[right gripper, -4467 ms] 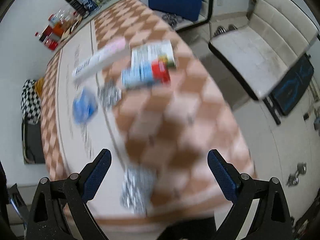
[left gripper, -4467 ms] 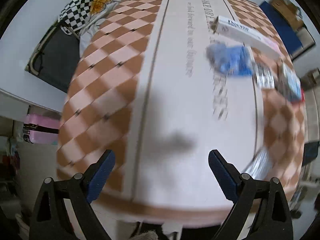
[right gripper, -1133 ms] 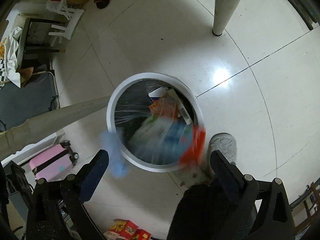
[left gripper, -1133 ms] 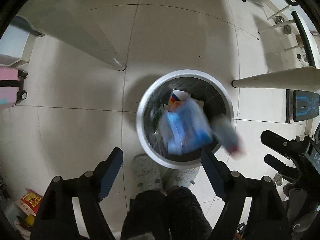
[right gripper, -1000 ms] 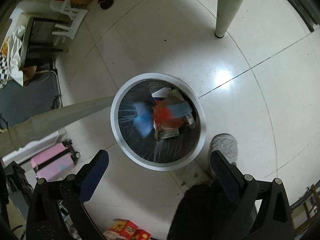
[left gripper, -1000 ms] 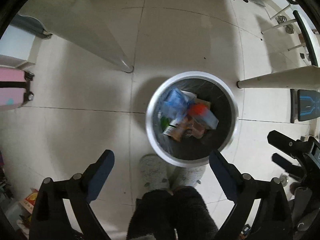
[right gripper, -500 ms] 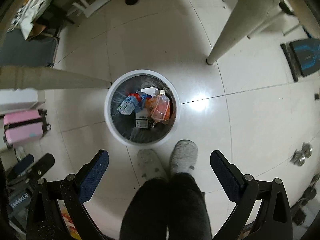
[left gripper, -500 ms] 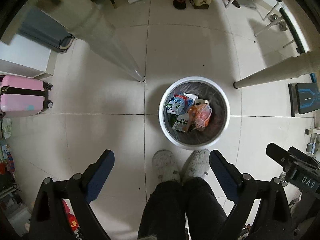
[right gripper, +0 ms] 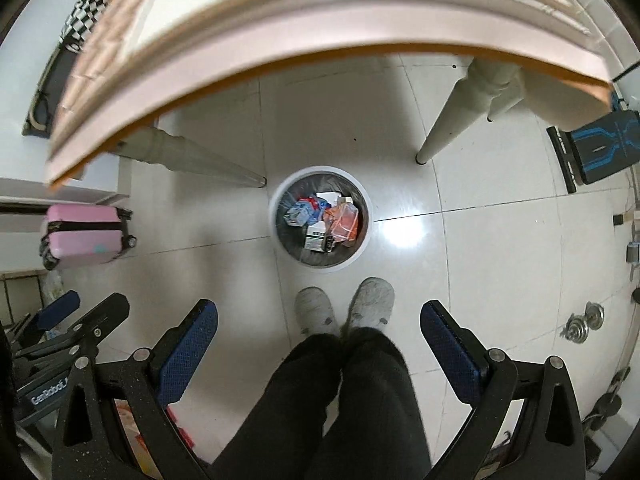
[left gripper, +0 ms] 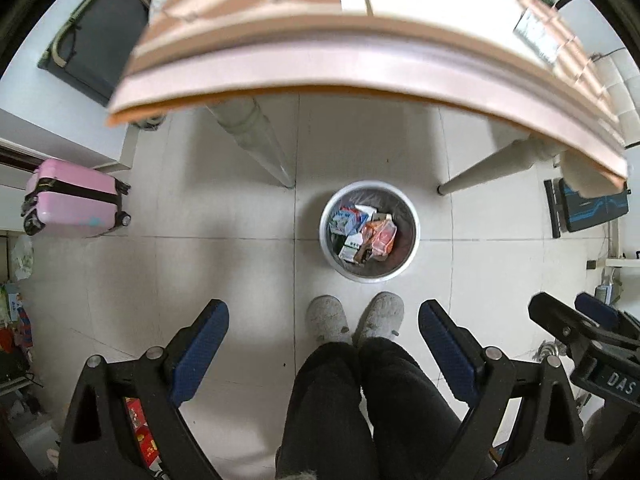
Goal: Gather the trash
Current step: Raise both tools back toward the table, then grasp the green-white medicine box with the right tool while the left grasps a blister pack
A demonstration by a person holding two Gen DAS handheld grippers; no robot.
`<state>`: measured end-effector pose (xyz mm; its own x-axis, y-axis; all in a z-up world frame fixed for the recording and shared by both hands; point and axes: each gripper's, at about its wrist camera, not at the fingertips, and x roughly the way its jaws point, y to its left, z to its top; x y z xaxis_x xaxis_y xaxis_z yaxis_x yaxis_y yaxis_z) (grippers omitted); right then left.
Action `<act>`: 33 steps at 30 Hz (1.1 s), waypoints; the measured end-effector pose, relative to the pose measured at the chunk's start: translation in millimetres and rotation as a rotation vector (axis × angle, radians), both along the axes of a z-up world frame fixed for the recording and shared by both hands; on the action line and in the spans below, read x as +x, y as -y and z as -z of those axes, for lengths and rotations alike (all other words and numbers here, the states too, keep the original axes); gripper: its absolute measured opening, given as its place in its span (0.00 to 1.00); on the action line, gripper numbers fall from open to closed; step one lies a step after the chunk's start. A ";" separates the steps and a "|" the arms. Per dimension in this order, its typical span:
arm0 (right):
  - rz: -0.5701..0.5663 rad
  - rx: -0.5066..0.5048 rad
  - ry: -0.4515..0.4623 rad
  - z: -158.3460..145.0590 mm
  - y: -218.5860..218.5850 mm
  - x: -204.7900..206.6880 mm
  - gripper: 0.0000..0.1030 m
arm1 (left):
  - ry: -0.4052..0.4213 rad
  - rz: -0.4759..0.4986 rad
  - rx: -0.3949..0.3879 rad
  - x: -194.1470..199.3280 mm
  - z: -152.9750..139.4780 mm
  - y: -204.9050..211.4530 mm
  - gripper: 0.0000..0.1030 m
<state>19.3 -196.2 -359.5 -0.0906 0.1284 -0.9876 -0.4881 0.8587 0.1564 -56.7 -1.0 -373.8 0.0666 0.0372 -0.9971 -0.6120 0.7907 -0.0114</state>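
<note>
Round white-rimmed trash bin [left gripper: 370,271] [right gripper: 320,265] with a dark liner, standing on the pale tiled floor [left gripper: 224,264] [right gripper: 480,248] between two cream table legs [left gripper: 256,142] [right gripper: 460,120] and just in front of the person's grey slippers [left gripper: 325,318] [right gripper: 372,300]. Contents: a blue-and-white carton [left gripper: 345,220] [right gripper: 298,213] toward the left side, a crumpled orange-red wrapper [left gripper: 382,236] [right gripper: 343,218] toward the right, a small white box with green print [left gripper: 350,249] [right gripper: 316,238] nearer the slippers, and a white scrap [left gripper: 365,211] [right gripper: 329,197] at the far side; smaller pieces beneath them cannot be told apart. The trash lies below the rim, apart from both tools. Left gripper [left gripper: 323,354] held high above the floor, jaws spread wide with nothing between the blue pads [left gripper: 200,350]; it also shows at the left edge of the right wrist view [right gripper: 72,320]. Right gripper [right gripper: 319,354] likewise spread wide and empty, blue pads [right gripper: 188,350] flanking the person's dark trouser legs [left gripper: 360,412] [right gripper: 340,408]; its black body appears at the right edge of the left wrist view [left gripper: 580,332]. Overhead, the blurred edge of a table [left gripper: 360,64] [right gripper: 280,40] with a checked brown-and-cream cloth spans the top of both views. A pink suitcase [left gripper: 72,204] [right gripper: 86,236] lies on the floor well to the left of the bin; a black-and-blue panel [left gripper: 588,206] [right gripper: 604,148] lies well to the right.
</note>
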 end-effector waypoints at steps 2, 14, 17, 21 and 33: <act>0.022 0.013 0.003 -21.5 1.7 0.0 0.99 | 0.014 -0.002 0.025 4.7 -15.9 -3.2 0.94; 0.111 0.080 0.150 -129.1 -9.4 149.6 0.99 | 0.064 -0.015 0.159 122.0 -56.6 -43.6 0.94; 0.127 0.068 0.177 -136.6 -18.3 218.2 0.99 | 0.055 -0.043 0.156 168.9 -63.1 -60.9 0.94; 0.186 0.071 0.188 -133.1 -32.8 331.4 0.99 | 0.033 -0.095 0.163 241.3 -62.9 -82.7 0.94; 0.212 0.003 0.190 -56.3 -141.0 578.4 1.00 | -0.068 -0.235 0.113 411.9 -26.8 -146.6 0.94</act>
